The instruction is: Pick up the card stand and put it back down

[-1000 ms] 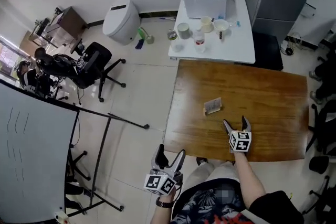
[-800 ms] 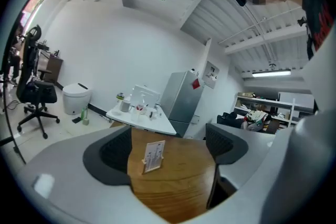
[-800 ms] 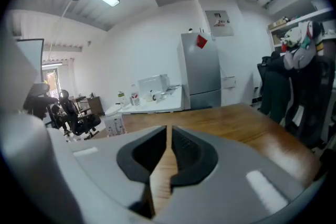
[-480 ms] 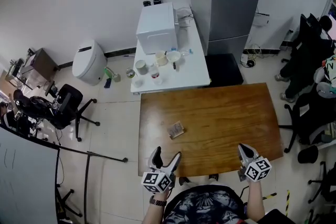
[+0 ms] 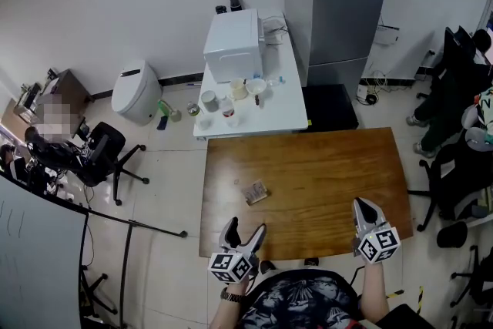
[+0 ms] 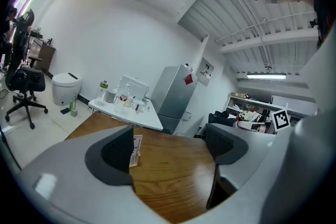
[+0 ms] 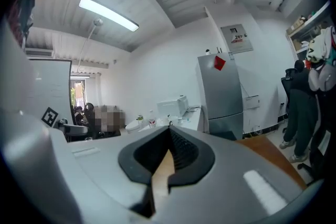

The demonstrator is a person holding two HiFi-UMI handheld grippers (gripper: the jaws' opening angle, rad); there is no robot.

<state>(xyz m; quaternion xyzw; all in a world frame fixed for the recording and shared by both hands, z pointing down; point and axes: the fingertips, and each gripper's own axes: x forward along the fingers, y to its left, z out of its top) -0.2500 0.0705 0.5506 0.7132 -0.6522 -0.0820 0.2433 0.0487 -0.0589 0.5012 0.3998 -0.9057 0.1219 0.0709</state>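
Now the small pale card stand [image 5: 256,192] lies on the brown wooden surface [image 5: 331,166], towards its left edge, well apart from both claws. Left claw [image 5: 245,228] is over the near edge by the left corner, jaws released wide, nothing betw. them. Right claw [image 5: 363,206], near the near right corner, is clenched tight & empty.

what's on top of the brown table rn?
Only the card stand, left of centre on the brown table. At its near edge: left tongs open, right tongs shut and empty. The tabletop patches beneath them are covered.
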